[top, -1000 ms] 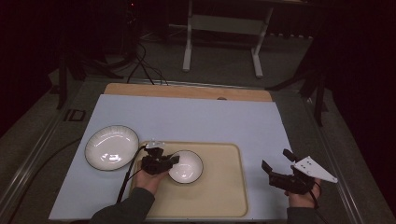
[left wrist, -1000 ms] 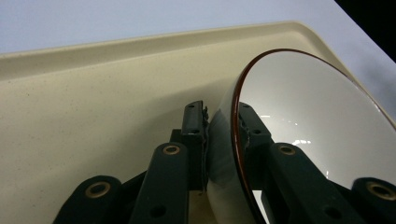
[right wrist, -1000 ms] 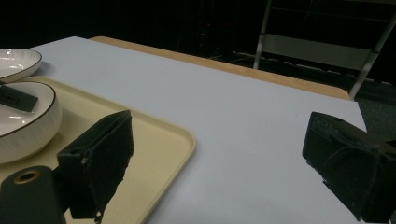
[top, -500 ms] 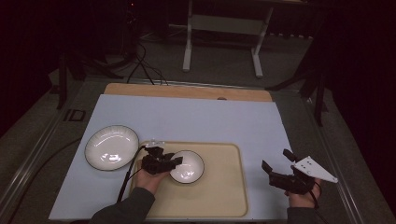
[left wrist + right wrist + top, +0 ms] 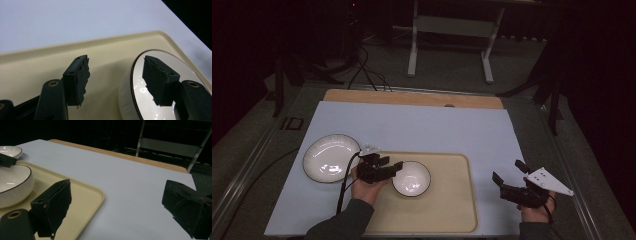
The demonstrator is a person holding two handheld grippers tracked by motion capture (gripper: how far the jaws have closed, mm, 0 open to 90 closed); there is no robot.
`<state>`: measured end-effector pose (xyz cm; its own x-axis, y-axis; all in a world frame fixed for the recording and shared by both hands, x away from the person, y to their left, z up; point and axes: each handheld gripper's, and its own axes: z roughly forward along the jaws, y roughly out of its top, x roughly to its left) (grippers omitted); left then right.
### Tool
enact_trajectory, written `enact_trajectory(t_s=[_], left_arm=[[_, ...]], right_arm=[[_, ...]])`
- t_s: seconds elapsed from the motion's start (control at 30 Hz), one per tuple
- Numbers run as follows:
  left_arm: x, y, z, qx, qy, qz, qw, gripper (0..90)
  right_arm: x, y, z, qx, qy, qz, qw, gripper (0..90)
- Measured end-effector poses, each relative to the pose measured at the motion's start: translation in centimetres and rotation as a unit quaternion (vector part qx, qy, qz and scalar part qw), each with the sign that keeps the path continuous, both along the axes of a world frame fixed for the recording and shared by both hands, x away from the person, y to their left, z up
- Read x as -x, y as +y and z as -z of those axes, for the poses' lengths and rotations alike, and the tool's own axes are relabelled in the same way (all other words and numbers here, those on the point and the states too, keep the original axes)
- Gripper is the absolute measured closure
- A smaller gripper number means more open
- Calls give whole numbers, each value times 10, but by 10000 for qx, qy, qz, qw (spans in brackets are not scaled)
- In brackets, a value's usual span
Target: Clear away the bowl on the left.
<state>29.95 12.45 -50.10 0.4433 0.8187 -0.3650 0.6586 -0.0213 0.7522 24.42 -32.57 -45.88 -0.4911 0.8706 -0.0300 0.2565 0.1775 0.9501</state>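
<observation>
The small white bowl point(image 5: 411, 178) with its dark rim sits on the cream tray point(image 5: 452, 210), toward the tray's left half, upright and resting flat. My left tool point(image 5: 393, 167) is at the bowl's left edge, and its jaws have just been opening: in the left gripper view the bowl's rim point(image 5: 133, 82) runs between the two pads, one pad point(image 5: 79, 78) over the tray outside the bowl's wall, the other point(image 5: 156, 77) over the bowl's glossy inside, and neither presses on the rim, so the bowl is let go and stands on its own. Left of the tray, on the pale blue worktop point(image 5: 427, 130), lies a wider white plate point(image 5: 331, 157) with the same dark rim, just beside my left hand point(image 5: 364, 187). My right tool point(image 5: 508, 176) hangs over the worktop well to the right of the tray, jaws spread wide with nothing between them; in the right gripper view its pads point(image 5: 53, 207) frame bare worktop and the tray's near corner point(image 5: 98, 192).
</observation>
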Motion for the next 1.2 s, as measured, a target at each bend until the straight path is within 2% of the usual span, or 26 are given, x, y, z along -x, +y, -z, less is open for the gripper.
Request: enact_trajectory(t_s=[0.2,0.37,0.47,0.5,0.53,0.57,0.77,0.8,0.83,0.97,1.0,1.07,1.1,1.13,1.17,1.2], left_arm=[[3,8,-11,-74,-254,-112,9996,383],[4,14,-17,-124,-356,-140,9992,383],[6,20,-24,-259,-523,-168,9982,384],[6,20,-24,-259,-523,-168,9982,384],[8,23,-29,-411,-656,-208,9968,384],[8,23,-29,-411,-656,-208,9968,384],[13,38,-43,-635,-971,-345,9926,383],[13,38,-43,-635,-971,-345,9926,382],[14,46,-46,-628,-1062,-419,9915,382],[15,69,-51,-531,-1170,-687,9893,381],[15,69,-51,-531,-1170,-687,9893,381],[16,86,-54,-497,-1251,-846,9873,383],[16,86,-54,-497,-1251,-846,9873,384],[17,95,-54,-499,-1292,-910,9862,384],[17,95,-54,-499,-1292,-910,9862,384],[19,102,-54,-523,-1329,-949,9852,385]], right_arm=[[0,0,0,2,-5,4,10000,86],[0,0,0,0,-4,4,10000,87],[0,0,0,-1,-1,3,10000,87],[0,0,0,-1,-1,3,10000,87],[0,0,0,-2,1,0,10000,87],[0,0,0,-2,1,0,10000,87],[0,0,0,-10,-1,1,10000,87],[0,0,0,-10,-1,1,10000,87],[0,0,0,-10,-1,0,10000,87],[0,-1,0,-10,6,-1,10000,86],[0,-1,0,-10,6,-1,10000,86],[0,-1,0,-14,4,1,10000,87],[0,-1,0,-14,4,1,10000,87],[0,-1,0,-11,4,1,10000,87],[0,-1,0,-11,4,1,10000,87],[0,-1,0,-14,2,4,10000,87]])
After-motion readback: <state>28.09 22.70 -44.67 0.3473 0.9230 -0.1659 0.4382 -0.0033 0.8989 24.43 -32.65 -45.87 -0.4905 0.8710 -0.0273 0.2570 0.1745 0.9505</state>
